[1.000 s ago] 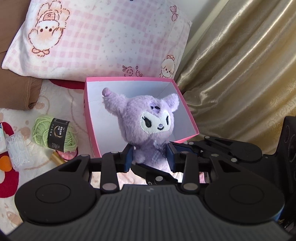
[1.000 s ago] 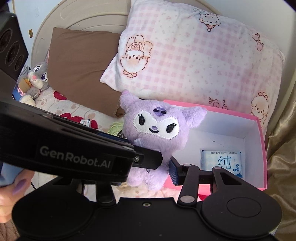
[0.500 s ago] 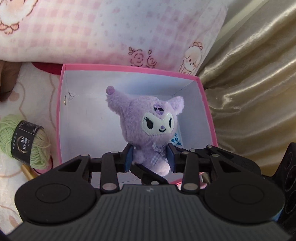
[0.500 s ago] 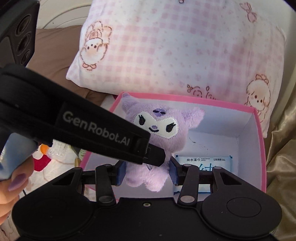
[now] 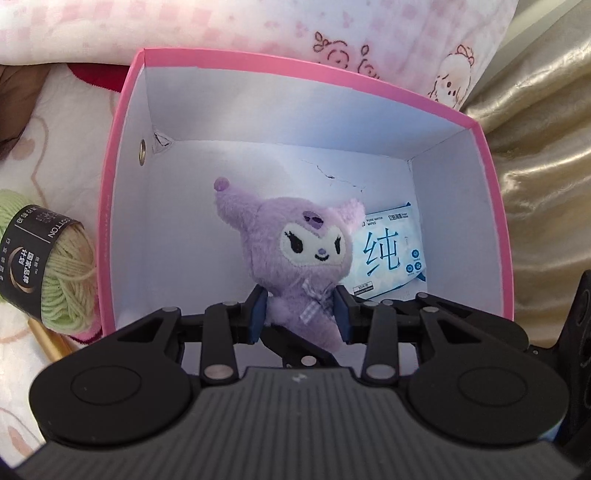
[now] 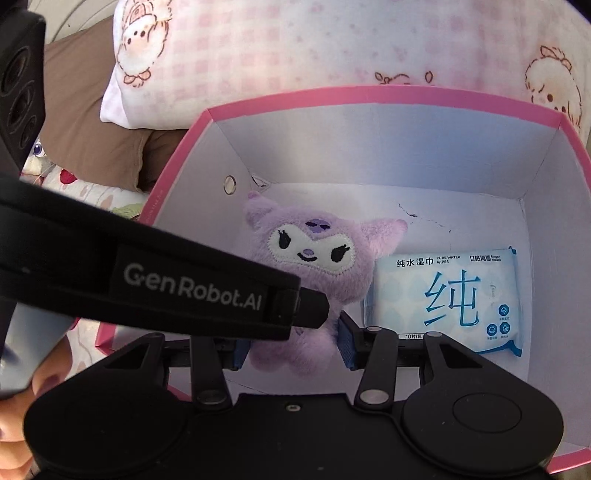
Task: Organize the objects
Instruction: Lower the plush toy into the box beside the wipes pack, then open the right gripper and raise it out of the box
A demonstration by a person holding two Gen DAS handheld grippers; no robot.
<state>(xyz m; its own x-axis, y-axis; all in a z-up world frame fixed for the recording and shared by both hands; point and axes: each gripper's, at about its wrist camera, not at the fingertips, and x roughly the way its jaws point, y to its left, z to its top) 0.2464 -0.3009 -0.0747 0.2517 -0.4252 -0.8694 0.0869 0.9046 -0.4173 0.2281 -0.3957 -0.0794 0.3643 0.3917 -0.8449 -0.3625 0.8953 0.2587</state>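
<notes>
A purple plush toy [image 5: 295,258] with a white face is held low inside a pink box [image 5: 122,122] with white inner walls. My left gripper [image 5: 300,317] is shut on the plush's lower body. My right gripper [image 6: 293,347] is also shut on the plush [image 6: 310,266] from the other side, inside the pink box [image 6: 177,162]. A blue-and-white pack of wet wipes [image 5: 391,254] lies on the box floor right of the plush; it also shows in the right wrist view [image 6: 447,299]. The left gripper's black body [image 6: 166,284] crosses the right wrist view.
A ball of green yarn [image 5: 55,273] with a black label lies left of the box on the patterned bedsheet. A pink checked pillow [image 5: 258,29] lies behind the box, a brown pillow [image 6: 92,110] further left. A gold curtain [image 5: 546,147] hangs at the right.
Both grippers have carried the plush forward and down from in front of the box into it. The box now fills both views and the wipes pack shows beside the plush.
</notes>
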